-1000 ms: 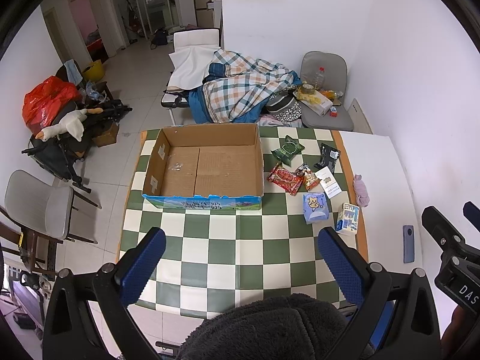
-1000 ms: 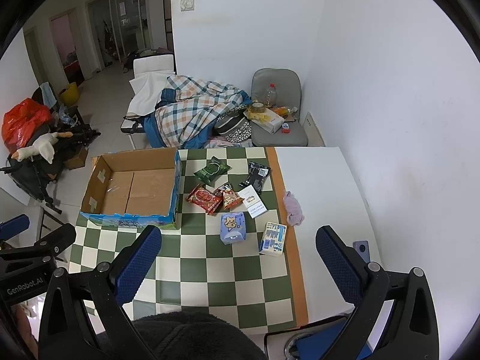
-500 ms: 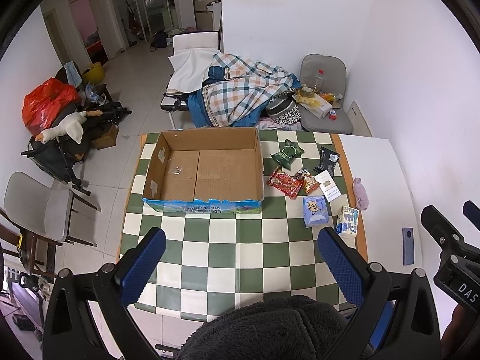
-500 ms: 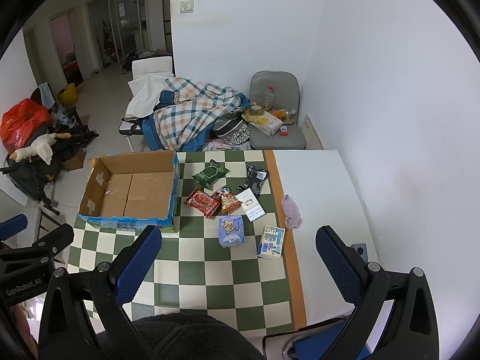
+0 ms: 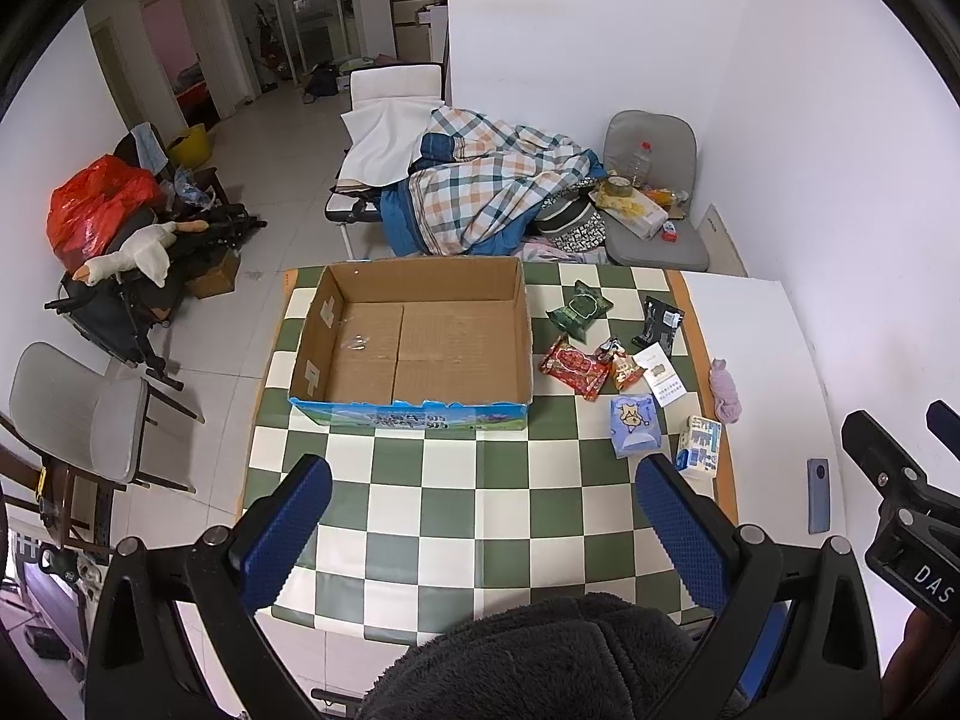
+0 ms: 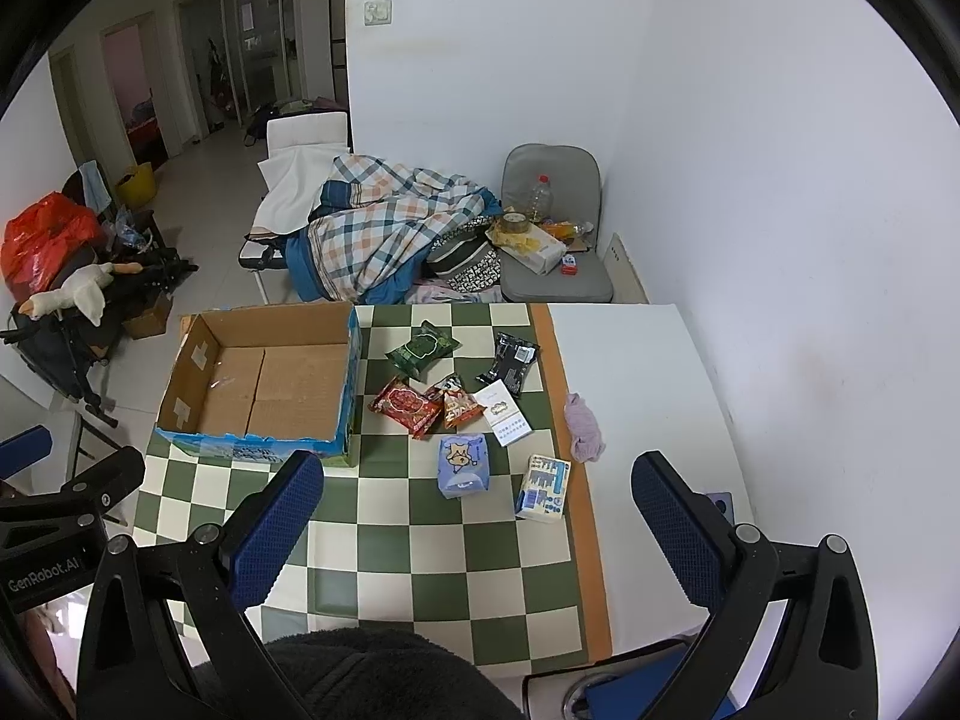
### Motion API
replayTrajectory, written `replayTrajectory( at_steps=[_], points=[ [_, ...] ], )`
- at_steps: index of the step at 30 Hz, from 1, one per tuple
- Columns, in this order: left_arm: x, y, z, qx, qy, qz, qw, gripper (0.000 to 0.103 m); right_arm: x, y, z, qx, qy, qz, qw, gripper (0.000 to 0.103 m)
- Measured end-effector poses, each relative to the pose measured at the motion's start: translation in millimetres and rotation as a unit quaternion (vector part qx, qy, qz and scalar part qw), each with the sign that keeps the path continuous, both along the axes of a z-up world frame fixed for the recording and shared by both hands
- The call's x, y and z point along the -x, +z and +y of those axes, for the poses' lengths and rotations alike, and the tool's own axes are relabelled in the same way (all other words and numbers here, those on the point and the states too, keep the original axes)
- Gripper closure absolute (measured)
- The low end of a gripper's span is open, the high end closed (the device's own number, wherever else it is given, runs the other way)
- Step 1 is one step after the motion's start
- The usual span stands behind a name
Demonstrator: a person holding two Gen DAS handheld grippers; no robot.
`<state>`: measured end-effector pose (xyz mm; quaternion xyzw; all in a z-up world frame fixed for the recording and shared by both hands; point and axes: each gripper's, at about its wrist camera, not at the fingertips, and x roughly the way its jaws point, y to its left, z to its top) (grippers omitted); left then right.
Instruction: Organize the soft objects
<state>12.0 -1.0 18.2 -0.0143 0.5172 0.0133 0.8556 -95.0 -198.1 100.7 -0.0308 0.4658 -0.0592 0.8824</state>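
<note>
Green and white squares cover our table (image 5: 480,498). We hold our left gripper (image 5: 480,531) and right gripper (image 6: 474,531) high at the bottom of each frame, both wide apart and holding nothing. Our soft packets (image 6: 459,405) lie mid-frame, right of the open box (image 6: 264,384).

Lived-in home, plaid quilt (image 5: 486,192) on folding bed, checkered table (image 5: 480,516), tiled floor

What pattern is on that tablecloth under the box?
A green and cream check on the tablecloth, edged in orange; the left wrist view shows it best.
</note>
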Motion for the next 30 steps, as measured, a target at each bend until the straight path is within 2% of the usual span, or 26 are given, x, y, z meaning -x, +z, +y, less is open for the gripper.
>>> replayTrajectory(
  at_steps=[30],
  points=[
    [6,0,9,-0.002,0.001,-0.006,1.0000,0.000,-2,-3,-1,0.003,-0.002,-0.002,1.000,0.000]
  ],
)
